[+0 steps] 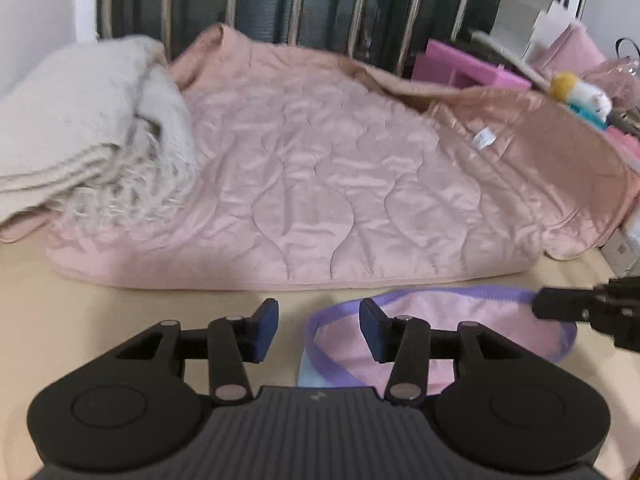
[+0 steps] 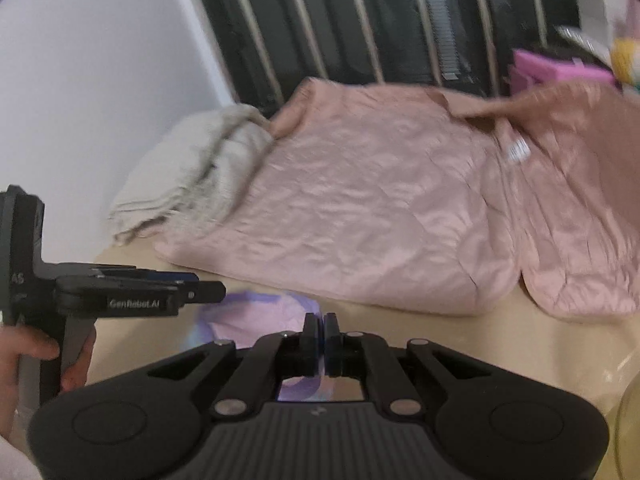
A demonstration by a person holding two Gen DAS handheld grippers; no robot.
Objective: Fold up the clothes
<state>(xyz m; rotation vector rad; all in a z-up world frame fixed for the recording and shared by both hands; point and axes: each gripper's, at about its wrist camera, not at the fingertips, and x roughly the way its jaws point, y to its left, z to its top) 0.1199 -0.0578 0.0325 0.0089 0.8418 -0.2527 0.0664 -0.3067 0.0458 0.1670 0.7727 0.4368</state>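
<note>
On the desk [image 1: 120, 320], in the left wrist view, the left tongs [image 1: 319, 330] stood open and empty; the small pink purple-trimmed garment [image 1: 472, 320] lay flat just right of them, seemingly not yet folded, with the pink quilted jacket [image 1: 320, 184] beyond. In the right wrist view, the right tongs [image 2: 324, 330] were closed, apparently pinching that garment's edge.

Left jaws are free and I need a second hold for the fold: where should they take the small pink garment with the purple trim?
Probably the purple-trimmed edge on the small pink garment, the side nearest the left gripper. Come in low from that open side: the cloth lies flat on the table, the trim gives a firmer band, and the right gripper already pinches the opposite end.
</note>
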